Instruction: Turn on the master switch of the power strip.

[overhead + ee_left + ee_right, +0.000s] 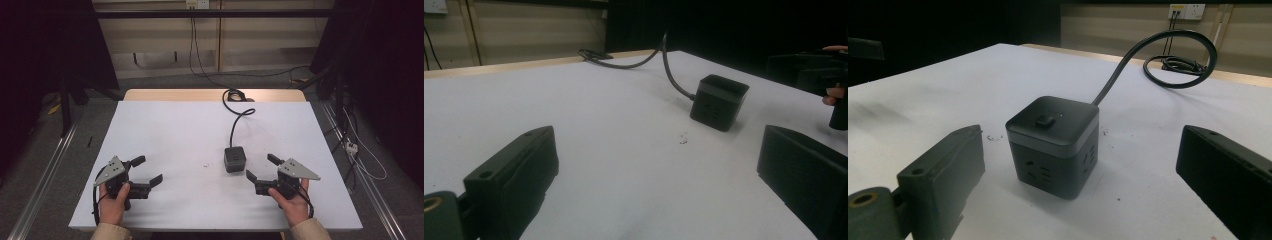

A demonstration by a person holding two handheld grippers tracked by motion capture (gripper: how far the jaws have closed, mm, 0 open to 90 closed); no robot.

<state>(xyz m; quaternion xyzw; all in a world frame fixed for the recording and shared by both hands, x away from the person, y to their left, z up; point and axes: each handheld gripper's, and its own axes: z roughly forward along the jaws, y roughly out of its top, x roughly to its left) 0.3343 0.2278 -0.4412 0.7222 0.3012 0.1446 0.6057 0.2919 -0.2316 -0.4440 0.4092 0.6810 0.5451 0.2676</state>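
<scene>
A black cube-shaped power socket (234, 159) stands on the white table (175, 130), right of centre; its black cable (235, 120) runs to the far edge. In the right gripper view the cube (1055, 145) sits close ahead, with a button on top and outlets on its sides. In the left gripper view the cube (718, 101) lies farther off to the right. My left gripper (150, 170) rests open at the front left, a hand around it. My right gripper (262, 167) rests open at the front right, just right of the cube, not touching it.
A small dark speck (205, 165) lies on the table left of the cube. The cable coils (234, 94) at the far edge by a wooden strip. Metal rails and loose wires (357, 150) run along the floor on both sides of the table.
</scene>
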